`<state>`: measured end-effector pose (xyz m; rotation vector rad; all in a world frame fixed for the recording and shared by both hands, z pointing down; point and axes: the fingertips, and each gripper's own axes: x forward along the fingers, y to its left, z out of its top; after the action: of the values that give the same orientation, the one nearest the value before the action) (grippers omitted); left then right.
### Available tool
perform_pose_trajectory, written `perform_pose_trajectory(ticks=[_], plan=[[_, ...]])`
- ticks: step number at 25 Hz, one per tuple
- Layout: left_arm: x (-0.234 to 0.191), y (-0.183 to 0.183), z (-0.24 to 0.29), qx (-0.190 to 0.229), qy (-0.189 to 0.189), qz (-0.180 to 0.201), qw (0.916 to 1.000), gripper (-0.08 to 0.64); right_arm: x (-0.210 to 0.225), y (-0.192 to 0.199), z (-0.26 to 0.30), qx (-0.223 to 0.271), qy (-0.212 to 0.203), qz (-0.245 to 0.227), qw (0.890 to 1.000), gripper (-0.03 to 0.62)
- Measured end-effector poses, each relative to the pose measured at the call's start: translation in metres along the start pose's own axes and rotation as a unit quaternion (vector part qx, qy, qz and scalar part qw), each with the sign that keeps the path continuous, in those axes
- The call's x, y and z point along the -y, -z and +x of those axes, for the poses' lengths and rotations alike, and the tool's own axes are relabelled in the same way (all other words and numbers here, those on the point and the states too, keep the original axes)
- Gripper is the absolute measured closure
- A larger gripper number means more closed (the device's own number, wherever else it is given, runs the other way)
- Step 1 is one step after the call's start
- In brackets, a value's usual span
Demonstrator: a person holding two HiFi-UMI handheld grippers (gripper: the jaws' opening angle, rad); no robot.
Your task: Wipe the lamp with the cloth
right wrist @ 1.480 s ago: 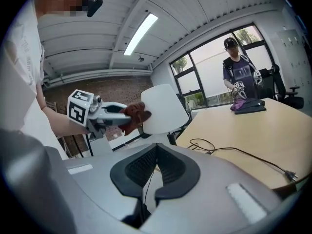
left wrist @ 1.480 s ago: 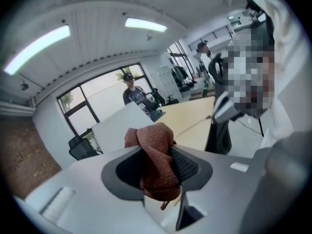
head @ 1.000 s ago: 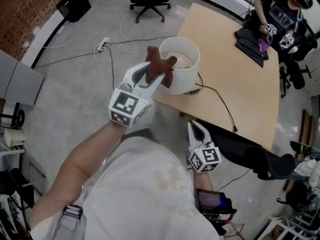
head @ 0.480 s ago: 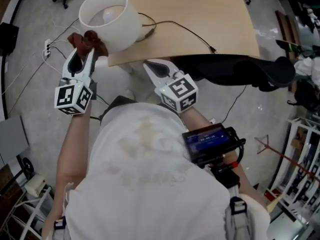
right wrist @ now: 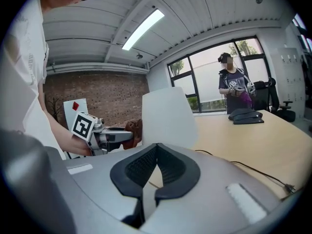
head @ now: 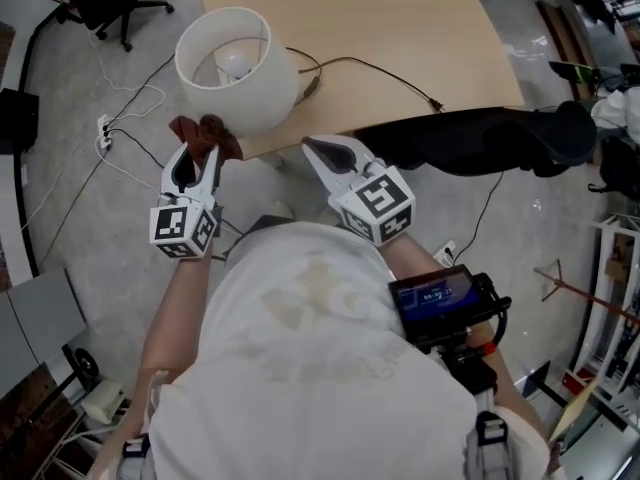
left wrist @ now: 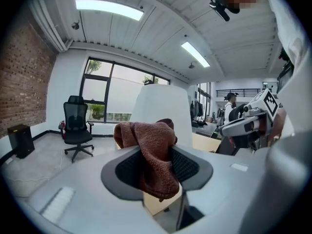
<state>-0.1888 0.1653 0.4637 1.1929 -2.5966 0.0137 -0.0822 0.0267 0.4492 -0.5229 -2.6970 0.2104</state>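
The pale wooden surface (head: 400, 28) fills the space ahead, and the lamp (head: 245, 73) stands at its near corner, white shade upright with the bulb showing inside. A black garment (head: 470, 143) lies draped along the near edge to the right. The left gripper (head: 200, 153) is held low beside the lamp's left side, its jaws pinching the rust-brown cloth (head: 205, 131), which bunches out past the tips. The cloth sits just beside the shade's lower edge; I cannot tell whether they touch. The right gripper (head: 315, 148) hangs in front of the surface's edge, jaws pressed together on nothing. A thin dark cord (head: 380, 68) trails from the lamp across the wood.
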Motion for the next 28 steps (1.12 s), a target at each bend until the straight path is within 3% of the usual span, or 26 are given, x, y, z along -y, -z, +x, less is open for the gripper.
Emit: perform_pose_trajectory(ticks=[4, 7, 10, 14, 16, 18, 22, 25, 27, 28], plan=[[-0.003, -0.033, -0.016, 0.016, 0.019, 0.015, 0.9996, 0.399, -0.004, -0.014, -0.006, 0.018, 0.019, 0.001, 1.000, 0.580], [-0.005, -0.088, -0.020, 0.042, 0.043, 0.041, 0.9973, 0.400, 0.002, -0.027, -0.005, 0.035, 0.026, 0.002, 0.999, 0.580], [-0.006, -0.142, -0.016, 0.043, 0.076, 0.077, 0.9932, 0.405, 0.004, -0.041, -0.002, 0.055, 0.031, 0.002, 0.998, 0.580], [0.009, -0.198, -0.002, 0.019, 0.156, 0.138, 0.9780, 0.407, 0.001, -0.047, 0.001, 0.070, 0.033, 0.006, 0.997, 0.580], [0.024, -0.211, 0.016, -0.032, 0.202, 0.180, 0.9622, 0.407, 0.004, -0.043, 0.003, 0.070, 0.030, 0.012, 0.997, 0.580], [0.036, -0.210, 0.038, -0.104, 0.222, 0.236, 0.9402, 0.407, 0.008, -0.041, 0.002, 0.069, 0.026, 0.018, 0.997, 0.580], [0.049, -0.171, 0.082, -0.262, 0.226, 0.330, 0.8785, 0.408, 0.026, -0.043, -0.013, 0.075, 0.026, 0.020, 0.997, 0.580], [0.054, -0.142, 0.101, -0.354, 0.222, 0.357, 0.8354, 0.410, 0.043, -0.043, -0.025, 0.084, 0.030, 0.024, 0.996, 0.580], [0.051, -0.127, 0.109, -0.402, 0.215, 0.353, 0.8174, 0.410, 0.052, -0.044, -0.034, 0.089, 0.027, 0.019, 0.996, 0.580], [0.050, -0.123, 0.114, -0.416, 0.209, 0.349, 0.8134, 0.410, 0.056, -0.044, -0.037, 0.090, 0.026, 0.016, 0.995, 0.580]])
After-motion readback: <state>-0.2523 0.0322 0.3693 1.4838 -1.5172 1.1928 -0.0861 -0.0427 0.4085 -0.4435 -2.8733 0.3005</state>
